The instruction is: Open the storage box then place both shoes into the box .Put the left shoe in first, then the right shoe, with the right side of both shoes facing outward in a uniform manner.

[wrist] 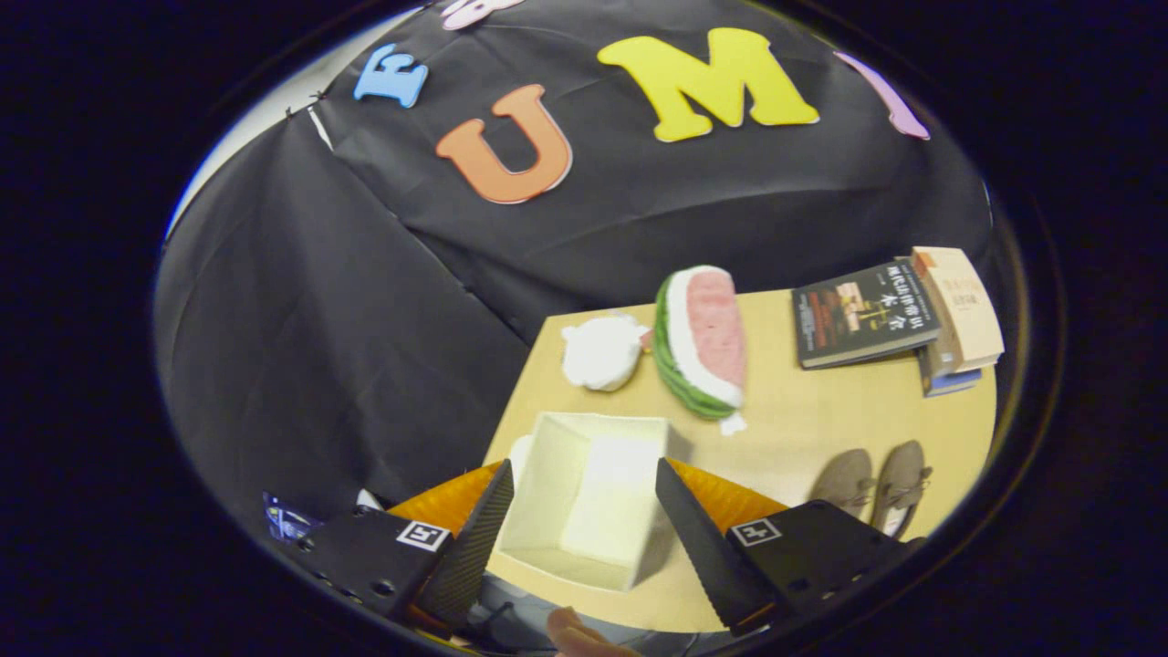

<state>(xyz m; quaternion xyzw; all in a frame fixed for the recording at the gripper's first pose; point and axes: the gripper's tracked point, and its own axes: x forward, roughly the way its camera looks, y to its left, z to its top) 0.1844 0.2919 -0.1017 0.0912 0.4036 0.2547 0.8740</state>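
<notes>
I see the white storage box [589, 497] open and empty, low in the frame's centre on the worktop [803, 420], between my spread, unloaded fingers [584, 520]. The brown shoes [871, 488] sit paired at lower right, beyond the right finger.

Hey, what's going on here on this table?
A person's handheld tongs hang open above an open, empty white fabric storage box on the tan table, gripping nothing. The pair of grey-brown lace-up shoes sits beside the box, not yet packed. A plush watermelon slice lies beyond.
</notes>
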